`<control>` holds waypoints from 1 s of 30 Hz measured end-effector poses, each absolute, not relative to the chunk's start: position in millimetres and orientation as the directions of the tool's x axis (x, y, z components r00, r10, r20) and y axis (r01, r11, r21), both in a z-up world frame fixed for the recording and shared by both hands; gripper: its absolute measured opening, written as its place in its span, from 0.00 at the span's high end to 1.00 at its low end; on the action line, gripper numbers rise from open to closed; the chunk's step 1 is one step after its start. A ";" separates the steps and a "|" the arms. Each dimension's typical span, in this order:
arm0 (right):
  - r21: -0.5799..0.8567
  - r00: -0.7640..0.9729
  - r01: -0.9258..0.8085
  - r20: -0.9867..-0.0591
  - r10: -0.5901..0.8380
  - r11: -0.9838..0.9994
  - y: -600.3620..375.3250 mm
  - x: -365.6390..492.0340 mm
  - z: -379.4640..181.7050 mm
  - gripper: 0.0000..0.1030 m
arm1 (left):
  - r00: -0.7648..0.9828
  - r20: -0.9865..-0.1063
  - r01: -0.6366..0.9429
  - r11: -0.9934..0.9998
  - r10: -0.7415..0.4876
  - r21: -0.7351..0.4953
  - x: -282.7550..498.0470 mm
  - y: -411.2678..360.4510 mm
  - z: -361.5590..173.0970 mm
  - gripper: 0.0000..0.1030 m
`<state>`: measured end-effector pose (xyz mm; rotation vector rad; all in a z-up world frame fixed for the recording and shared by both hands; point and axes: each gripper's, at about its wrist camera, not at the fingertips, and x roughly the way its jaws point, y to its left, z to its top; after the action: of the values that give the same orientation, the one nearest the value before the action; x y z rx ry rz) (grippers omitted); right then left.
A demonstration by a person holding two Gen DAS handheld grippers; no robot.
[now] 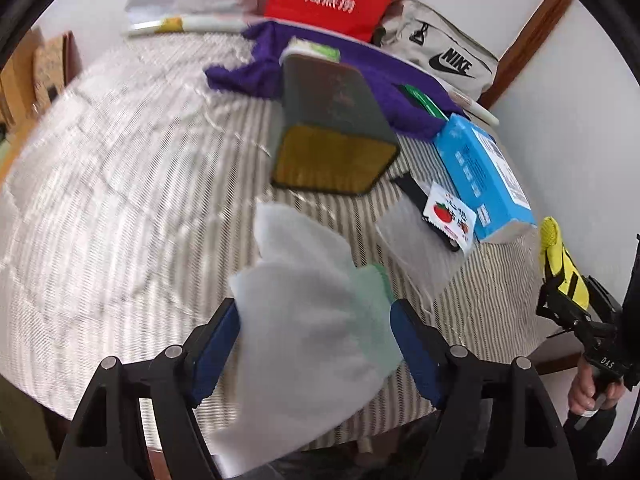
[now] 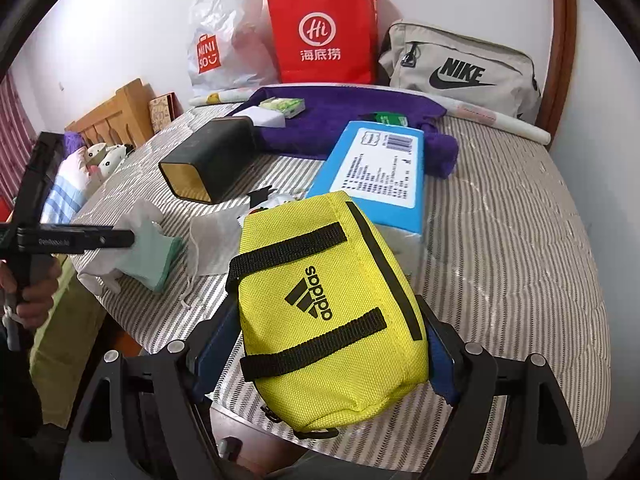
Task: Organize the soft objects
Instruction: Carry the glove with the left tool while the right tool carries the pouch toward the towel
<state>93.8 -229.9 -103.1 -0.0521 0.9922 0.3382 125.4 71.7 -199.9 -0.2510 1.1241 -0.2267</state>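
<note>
A white glove with a pale green cuff (image 1: 304, 272) lies at the near edge of the striped bed (image 1: 120, 184). My left gripper (image 1: 316, 308) stands open around the glove, its blue pads at the glove's sides without squeezing it. The right wrist view shows that gripper (image 2: 128, 238) just above the glove (image 2: 148, 248). My right gripper (image 2: 326, 312) is shut on a yellow Adidas pouch (image 2: 332, 280), held at the bed's near edge. In the left wrist view the pouch (image 1: 560, 264) shows at the far right.
A dark green box with a gold end (image 1: 332, 120), a blue tissue pack (image 1: 480, 176), a tomato sachet (image 1: 448, 216) and a purple towel (image 1: 384, 76) lie mid-bed. A red paper bag (image 2: 324, 32), a Miniso bag (image 2: 224, 40) and a Nike bag (image 2: 460, 64) line the far wall.
</note>
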 end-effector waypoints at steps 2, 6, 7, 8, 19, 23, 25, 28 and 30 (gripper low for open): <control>0.108 0.487 -0.307 -0.835 0.254 0.945 -227.1 95.5 -104.8 0.21 | 0.400 -0.872 0.052 0.957 -0.282 -0.285 127.2 64.6 -208.8 0.27; 0.094 0.480 -0.307 -0.844 0.240 0.947 -223.4 101.0 -105.9 0.21 | 0.456 -0.860 0.071 0.973 -0.227 -0.219 124.2 52.5 -209.8 0.28; 0.094 0.477 -0.304 -0.846 0.237 0.948 -222.9 103.1 -106.1 0.21 | 0.468 -0.853 0.070 0.972 -0.231 -0.224 123.8 52.0 -210.1 0.33; 0.094 0.476 -0.302 -0.847 0.236 0.949 -222.4 104.3 -106.1 0.21 | 0.478 -0.846 0.068 0.971 -0.235 -0.231 123.8 52.8 -209.8 0.39; 0.088 0.484 -0.315 -0.841 0.240 0.945 -213.2 115.0 -97.4 0.21 | 0.526 -0.783 0.015 0.925 -0.331 -0.381 133.0 90.5 -193.2 0.78; 0.089 0.491 -0.318 -0.836 0.244 0.944 -214.3 118.6 -93.2 0.21 | 0.550 -0.766 0.018 0.922 -0.332 -0.387 134.4 94.8 -179.6 0.78; 0.095 0.495 -0.317 -0.832 0.250 0.944 -216.0 121.8 -90.9 0.21 | 0.562 -0.759 0.027 0.925 -0.328 -0.379 136.4 94.2 -171.8 0.78; 0.101 0.509 -0.316 -0.821 0.259 0.943 -219.4 128.4 -85.1 0.21 | 0.574 -0.755 0.039 0.932 -0.317 -0.361 142.2 91.8 -161.1 0.78; 0.104 0.521 -0.318 -0.811 0.265 0.942 -220.9 134.5 -80.8 0.21 | 0.585 -0.752 0.036 0.937 -0.302 -0.348 146.4 90.8 -153.9 0.78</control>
<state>134.4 -220.9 -80.8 -0.0595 0.9616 0.3498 146.4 90.8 -153.9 -0.3116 0.9281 -0.2012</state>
